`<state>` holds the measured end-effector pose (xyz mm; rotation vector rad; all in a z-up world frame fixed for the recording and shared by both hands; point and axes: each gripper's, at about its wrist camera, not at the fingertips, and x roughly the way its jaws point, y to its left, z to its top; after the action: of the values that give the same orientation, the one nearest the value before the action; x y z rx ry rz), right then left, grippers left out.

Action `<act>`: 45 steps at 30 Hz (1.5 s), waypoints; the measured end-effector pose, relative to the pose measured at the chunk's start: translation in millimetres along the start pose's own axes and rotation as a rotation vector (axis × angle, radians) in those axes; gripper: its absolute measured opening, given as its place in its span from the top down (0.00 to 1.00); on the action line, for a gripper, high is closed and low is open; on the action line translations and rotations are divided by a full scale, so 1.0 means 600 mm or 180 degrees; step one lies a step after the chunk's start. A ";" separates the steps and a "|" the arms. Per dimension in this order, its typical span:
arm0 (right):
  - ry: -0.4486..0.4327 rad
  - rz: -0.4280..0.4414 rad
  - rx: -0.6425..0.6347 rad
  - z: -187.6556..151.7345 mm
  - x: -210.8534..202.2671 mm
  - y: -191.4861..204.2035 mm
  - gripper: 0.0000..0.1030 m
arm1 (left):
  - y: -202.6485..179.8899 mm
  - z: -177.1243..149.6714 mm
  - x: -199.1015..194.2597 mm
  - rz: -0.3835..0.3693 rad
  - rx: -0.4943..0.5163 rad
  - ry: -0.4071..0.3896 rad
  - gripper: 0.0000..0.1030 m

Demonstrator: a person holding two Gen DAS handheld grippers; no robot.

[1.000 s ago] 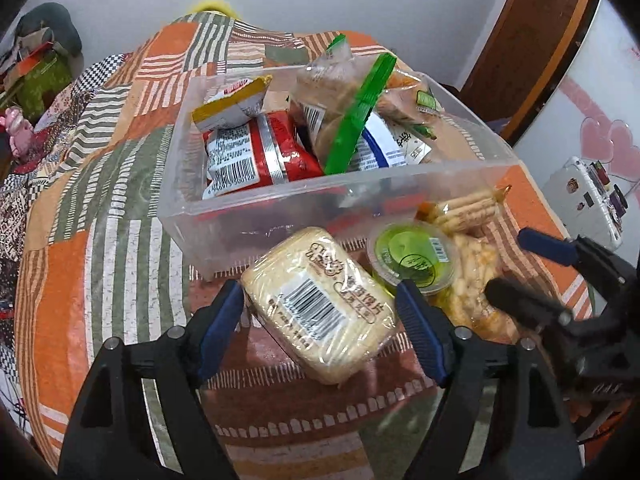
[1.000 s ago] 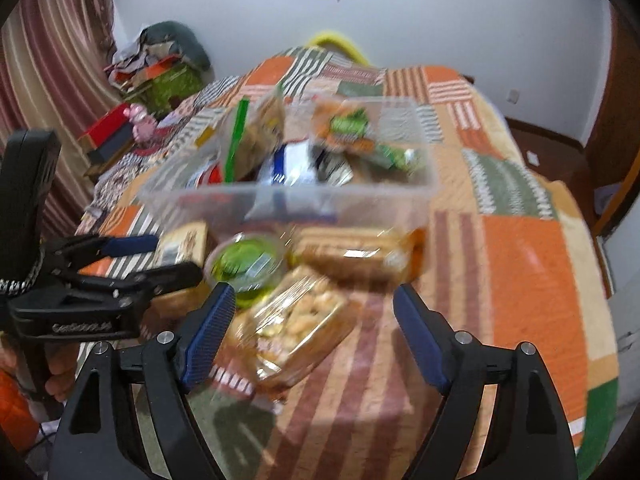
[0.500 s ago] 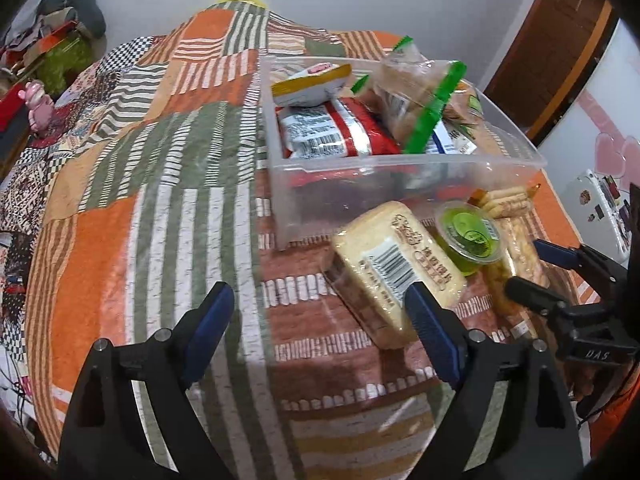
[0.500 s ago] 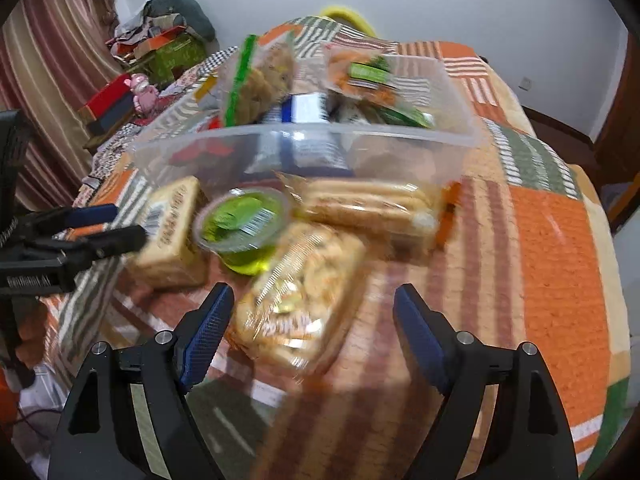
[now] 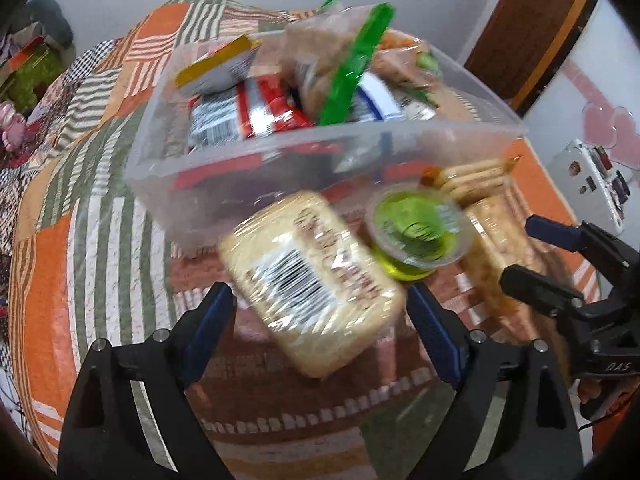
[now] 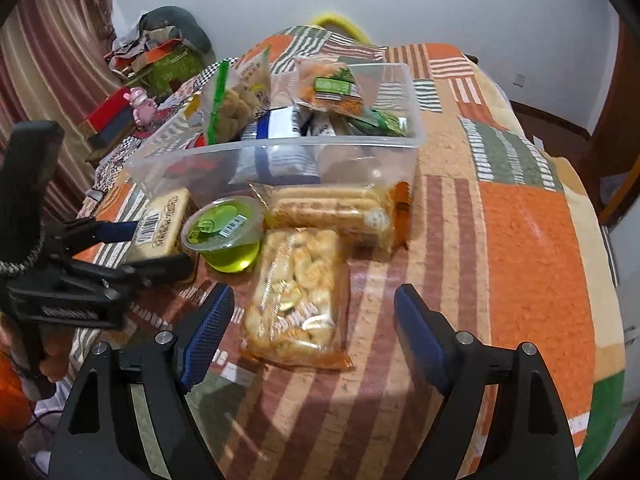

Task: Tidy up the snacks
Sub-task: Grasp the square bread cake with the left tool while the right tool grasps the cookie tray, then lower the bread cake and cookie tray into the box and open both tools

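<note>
Behind the clear bin (image 5: 248, 184) wall, lower snack packets blur indistinctly.

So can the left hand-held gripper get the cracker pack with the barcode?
Probably yes. The left hand-held gripper stands open with the cracker pack right between its pads, nothing covering it. The green jelly cup sits close beside the pack.

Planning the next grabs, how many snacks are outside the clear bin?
4: wrapped cake at left, green jelly cup beside it, biscuit-stick pack against the bin, cracker bag nearest.
</note>
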<state>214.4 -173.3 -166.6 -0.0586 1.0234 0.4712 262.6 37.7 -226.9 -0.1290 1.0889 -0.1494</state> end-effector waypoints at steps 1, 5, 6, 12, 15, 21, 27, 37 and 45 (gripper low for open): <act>0.0012 0.0003 -0.0024 0.001 0.004 0.003 0.23 | 0.006 -0.004 -0.001 0.0001 -0.0023 0.0000 0.13; 0.0048 0.0013 -0.0028 0.002 0.015 0.004 0.23 | 0.043 -0.018 -0.012 0.0061 -0.0145 0.0002 0.13; 0.0061 0.0028 -0.0006 0.003 0.017 0.002 0.25 | 0.049 -0.021 -0.016 0.0081 -0.0153 -0.0002 0.13; 0.0129 0.0061 0.0060 0.002 0.029 -0.001 0.28 | 0.043 -0.015 -0.025 -0.0030 -0.0162 -0.0093 0.13; 0.0141 0.0046 0.0063 0.003 0.036 0.001 0.40 | 0.029 -0.003 -0.012 0.0028 -0.0184 -0.0076 0.13; 0.0126 0.0050 0.0043 0.001 0.030 0.008 0.55 | 0.022 -0.003 0.013 0.0148 -0.0118 -0.0032 0.28; 0.0036 0.0095 0.0107 -0.003 0.011 0.008 0.58 | 0.009 -0.022 -0.001 0.0243 0.0050 -0.0130 0.46; -0.0221 0.0099 0.0091 -0.006 -0.044 0.000 0.59 | 0.011 -0.029 -0.065 0.0106 -0.0058 -0.0290 0.46; -0.0579 0.0120 0.0051 0.040 -0.078 0.011 0.59 | -0.003 0.015 -0.132 0.0057 -0.0007 -0.0695 0.46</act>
<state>210.7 -177.5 -113.7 0.0179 0.8509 0.4934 234.3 51.0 -153.4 -0.1342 0.8724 -0.1152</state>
